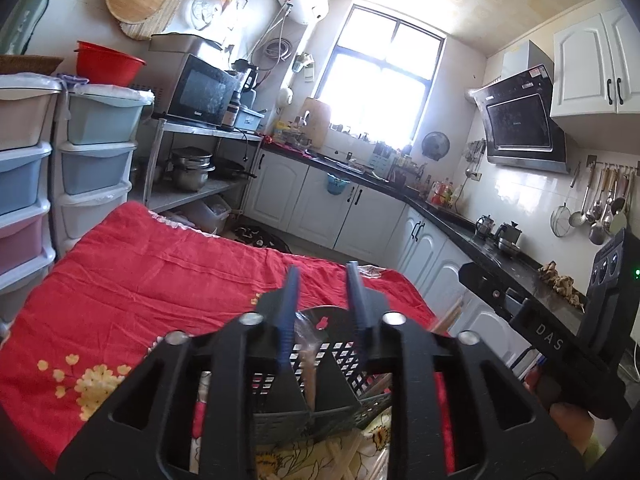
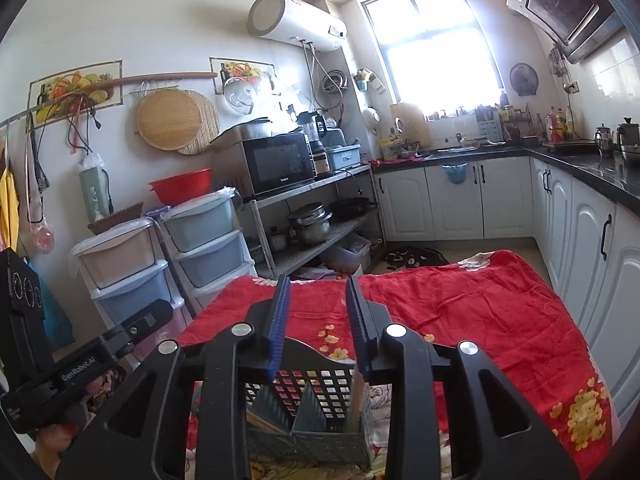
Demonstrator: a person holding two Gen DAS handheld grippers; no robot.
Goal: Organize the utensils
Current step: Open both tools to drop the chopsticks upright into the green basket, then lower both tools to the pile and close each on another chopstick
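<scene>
While the left wrist camera looks out over the table, the left gripper hangs above a black slotted utensil caddy that stands on a red floral tablecloth. Its blue-padded jaws stand apart with nothing between them, tips pointing toward the far kitchen counter. A clear plastic-wrapped utensil rises out of the caddy's compartment just below the left finger, and loose pale chopsticks lie on the cloth at the lower edge. At the right edge, the right gripper's black body, marked DAS, sits tilted, with the person's hand wrapped around its handle.

Seen from the right wrist camera, the right gripper is held directly over the same caddy, angled slightly downward, its jaws likewise apart and empty. Dividers split the caddy into compartments; a wooden handle stands upright in the right-hand one, and chopsticks lean in the left. At the lower left, the other gripper's body, labelled GenRobot.AI, points inward toward the caddy.
</scene>
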